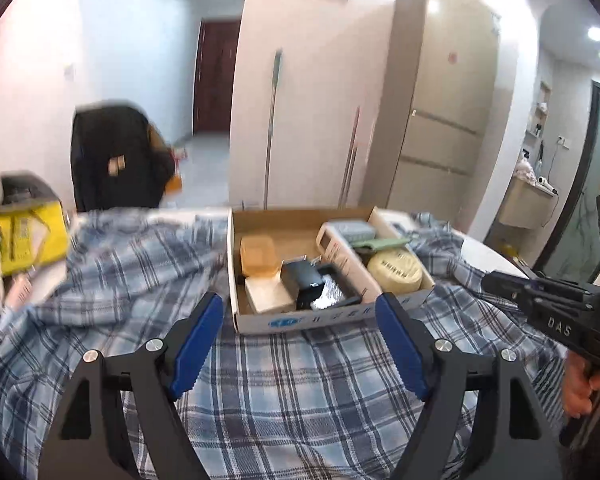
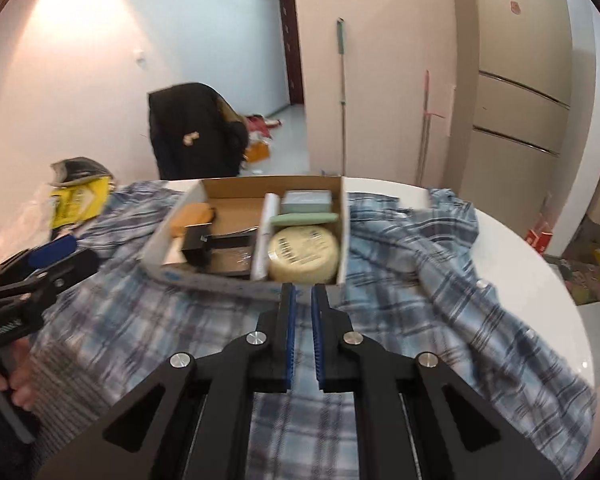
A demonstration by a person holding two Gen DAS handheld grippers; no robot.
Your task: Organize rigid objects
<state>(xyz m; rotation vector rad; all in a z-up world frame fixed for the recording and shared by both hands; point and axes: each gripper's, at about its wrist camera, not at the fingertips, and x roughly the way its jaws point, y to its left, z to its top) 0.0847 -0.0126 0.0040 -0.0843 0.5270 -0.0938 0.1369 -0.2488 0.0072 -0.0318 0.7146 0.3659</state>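
A cardboard box (image 1: 332, 317) stands on the plaid cloth (image 1: 284, 384), split by a long white carton (image 1: 340, 256). Its left side holds an orange container (image 1: 258, 256), a white block (image 1: 268, 296) and a black item (image 1: 304, 280). Its right side holds a round yellow tin (image 1: 396, 274), a green case (image 1: 376, 243) and a grey-blue box (image 1: 350, 230). My left gripper (image 1: 300, 308) hovers open just short of the box front, with nothing between its fingers. My right gripper (image 2: 304, 290) is shut and empty, in front of the tin (image 2: 304, 254) and the box's near right corner.
The cloth drapes over a round white table (image 2: 540, 280) whose edge curves off to the right. A yellow bag (image 1: 28, 240) lies at the far left. Behind the table stand a chair with a black coat (image 1: 116, 156), a mop (image 2: 342, 100) and a fridge (image 1: 440, 120).
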